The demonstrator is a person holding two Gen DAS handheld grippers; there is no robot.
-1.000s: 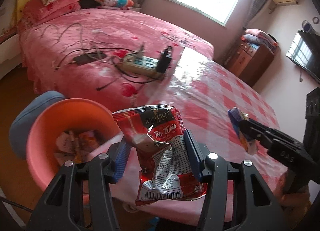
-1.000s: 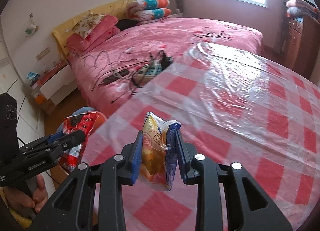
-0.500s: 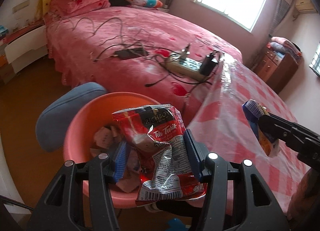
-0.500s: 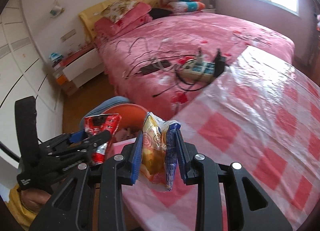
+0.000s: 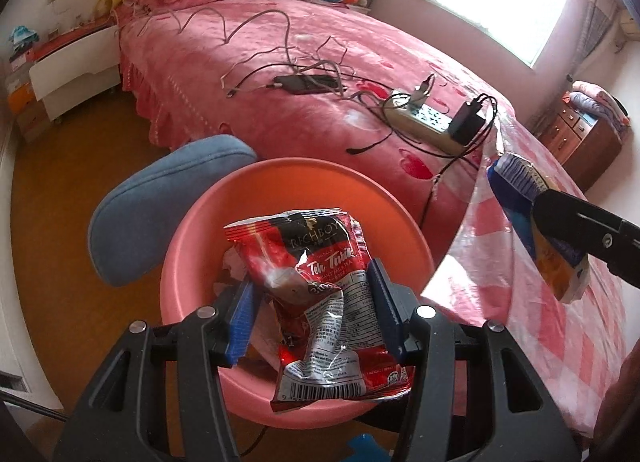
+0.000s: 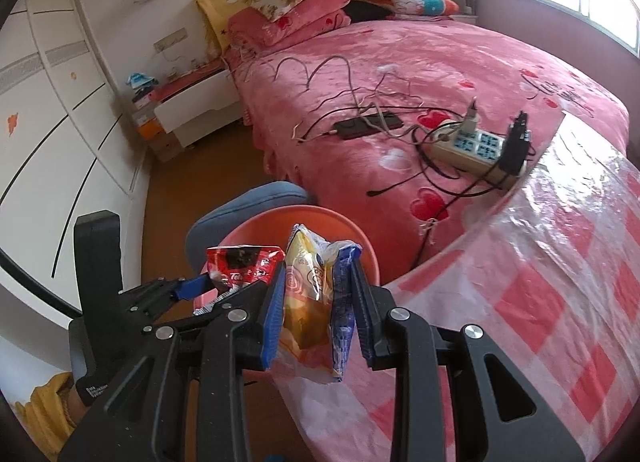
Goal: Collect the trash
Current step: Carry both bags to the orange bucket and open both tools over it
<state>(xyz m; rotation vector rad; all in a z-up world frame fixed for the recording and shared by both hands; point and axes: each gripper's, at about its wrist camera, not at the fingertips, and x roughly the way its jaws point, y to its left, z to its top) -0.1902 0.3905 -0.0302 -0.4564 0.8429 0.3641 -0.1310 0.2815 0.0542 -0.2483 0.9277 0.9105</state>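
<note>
Two empty snack wrappers held over the pink basin [image 5: 192,262].

Left gripper [image 5: 312,318] pinches the red packet [image 5: 320,286]; right gripper [image 6: 316,310] clamps the yellow packet [image 6: 308,294]. Both seem light, crinkly, slippery; mid-body grips look best.

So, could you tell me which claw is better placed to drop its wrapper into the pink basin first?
Left. The left claw holds the red wrapper above the pink basin; the right claw holds the yellow wrapper near the table's edge.

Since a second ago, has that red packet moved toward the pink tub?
Yes. The red packet, gripped in the left tongs, was over the table edge beside the pink tub; now it hangs over the tub's opening.
</note>
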